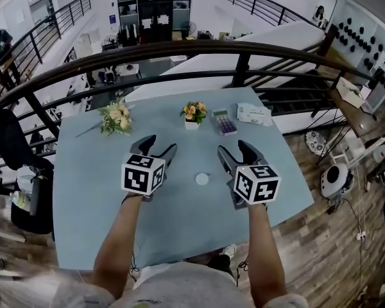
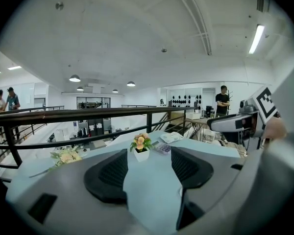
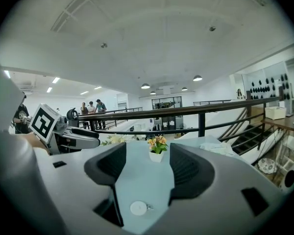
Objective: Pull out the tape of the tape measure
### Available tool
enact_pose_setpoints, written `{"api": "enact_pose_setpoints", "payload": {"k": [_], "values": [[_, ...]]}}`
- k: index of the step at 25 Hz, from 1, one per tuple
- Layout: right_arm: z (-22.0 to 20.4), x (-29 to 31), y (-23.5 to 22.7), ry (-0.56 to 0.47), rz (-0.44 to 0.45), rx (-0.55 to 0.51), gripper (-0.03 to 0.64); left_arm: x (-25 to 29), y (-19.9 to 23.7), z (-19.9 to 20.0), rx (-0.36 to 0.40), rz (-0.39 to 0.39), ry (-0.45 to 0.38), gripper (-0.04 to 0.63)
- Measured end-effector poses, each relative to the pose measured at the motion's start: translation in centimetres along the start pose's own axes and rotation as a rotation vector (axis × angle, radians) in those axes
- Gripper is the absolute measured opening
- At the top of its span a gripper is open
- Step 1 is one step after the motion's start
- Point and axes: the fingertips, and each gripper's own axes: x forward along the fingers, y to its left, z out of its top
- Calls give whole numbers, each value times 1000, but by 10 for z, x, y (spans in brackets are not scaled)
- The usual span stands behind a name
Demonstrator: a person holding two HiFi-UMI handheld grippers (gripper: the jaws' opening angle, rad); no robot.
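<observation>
At the bottom of the head view, a person's bare forearms reach over a pale blue table (image 1: 90, 191), one two-jaw gripper in each hand. The left gripper (image 1: 160, 145) hovers left of centre with its jaws spread wide and nothing between them; its own view shows only bare tabletop in the gap. The right gripper (image 1: 235, 149) hovers right of centre, jaws equally wide and gripping nothing. The tape measure (image 1: 202, 179), a small white round case, lies flat on the table between the two grippers, a little nearer the right one and touching neither. In the right gripper view it sits low in the frame, on the table under the gap between the jaws, clear of both.

Farther up the table stand a small white pot of orange flowers (image 1: 193, 114), a calculator (image 1: 225, 122) just to its right, and a white packet (image 1: 254, 114) toward the upper right. A loose bouquet (image 1: 117, 116) lies at the upper left. Behind the table's far edge runs a dark curved railing (image 1: 179, 53).
</observation>
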Motion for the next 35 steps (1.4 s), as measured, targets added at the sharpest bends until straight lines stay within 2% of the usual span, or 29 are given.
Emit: {"api": "enact_pose_setpoints", "payload": {"k": [11, 18, 28, 35], "values": [[6, 28, -32, 12, 174, -30, 262, 9, -3, 9, -37, 169, -17, 278], [15, 36, -50, 12, 259, -35, 262, 12, -15, 10, -47, 253, 4, 279], [21, 33, -54, 13, 330, -50, 262, 8, -33, 17, -37, 303, 6, 279], [14, 27, -48, 19, 338, -48, 262, 6, -40, 11, -28, 288, 14, 279]]}}
